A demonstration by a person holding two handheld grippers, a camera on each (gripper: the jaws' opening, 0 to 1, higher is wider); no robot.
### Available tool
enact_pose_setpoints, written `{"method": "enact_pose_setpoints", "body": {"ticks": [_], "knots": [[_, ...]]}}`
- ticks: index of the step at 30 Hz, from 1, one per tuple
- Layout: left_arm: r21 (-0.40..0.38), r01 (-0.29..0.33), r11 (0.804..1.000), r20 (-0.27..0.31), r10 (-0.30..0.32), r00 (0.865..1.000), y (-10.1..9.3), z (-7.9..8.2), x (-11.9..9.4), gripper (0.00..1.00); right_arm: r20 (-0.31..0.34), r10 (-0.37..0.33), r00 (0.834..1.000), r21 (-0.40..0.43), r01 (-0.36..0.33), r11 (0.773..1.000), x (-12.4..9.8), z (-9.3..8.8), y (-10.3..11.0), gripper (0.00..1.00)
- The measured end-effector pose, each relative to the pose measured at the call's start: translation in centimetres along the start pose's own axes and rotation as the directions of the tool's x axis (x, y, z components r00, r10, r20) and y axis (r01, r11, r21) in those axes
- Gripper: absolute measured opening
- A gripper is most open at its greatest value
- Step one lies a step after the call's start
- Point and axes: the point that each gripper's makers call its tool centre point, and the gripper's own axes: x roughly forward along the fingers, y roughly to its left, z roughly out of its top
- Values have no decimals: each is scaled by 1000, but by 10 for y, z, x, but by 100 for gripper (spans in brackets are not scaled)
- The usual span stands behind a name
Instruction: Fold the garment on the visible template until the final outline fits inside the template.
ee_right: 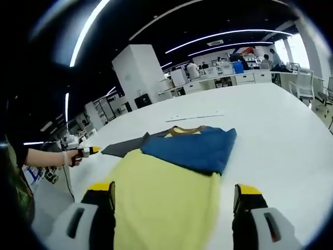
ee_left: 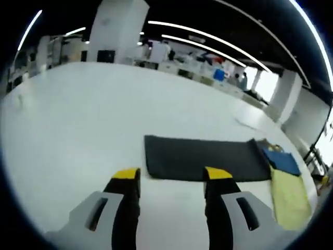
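A dark grey rectangular template mat lies flat on the white table. My left gripper hovers open just before its near edge, yellow-tipped jaws apart with nothing between them. At the mat's right end lies the garment, yellow with a blue part. In the right gripper view the yellow garment spreads between my open right gripper jaws, with the blue part folded over its far end and the mat behind it at left. The left gripper shows at far left, held by a hand.
The white table is wide and bare around the mat. Desks, shelves and a white pillar stand beyond its far edge. A thin strip lies on the table behind the garment. People sit at desks in the background.
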Motion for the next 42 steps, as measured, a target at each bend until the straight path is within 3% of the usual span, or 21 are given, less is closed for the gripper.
{"method": "enact_pose_setpoints", "body": {"ticks": [4,7,11,21,23,24,29,32,34,37,42], "knots": [[-47,-10,999,3,10,1000,2,-1,4,42,18,-17,1000,18,17,1000,-8,1,-6,92],[-45,-18,999,-12,17,1000,-1,-4,5,39,-2,-35,999,-3,35,999,-11,-2,-10,91],[-62,-32,998,-25,31,999,0,-7,8,29,0,-43,999,38,43,998,-16,-3,-14,90],[-128,-74,989,-24,71,997,13,-5,18,13,16,-63,998,51,62,997,-24,-3,-20,89],[-131,-78,988,-35,74,997,13,-8,18,4,22,-71,997,69,69,995,-25,-2,-22,88],[-147,-61,987,-50,54,997,11,-11,18,2,25,-70,997,68,68,995,-26,-2,-21,87],[-195,-27,980,9,29,1000,13,4,19,0,38,-58,998,84,55,995,-26,-1,-18,85],[-267,34,963,66,-17,998,7,21,22,0,35,-58,998,87,54,995,-26,-3,-17,84],[-273,59,960,87,-36,996,2,29,22,0,30,-46,999,99,42,994,-26,-4,-15,81],[-321,145,936,123,-110,986,-17,43,24,0,37,-38,999,93,34,995,-24,-2,-13,82],[-302,270,914,155,-232,960,-58,59,22,0,43,-26,999,92,22,996,-23,0,-10,82]]}}
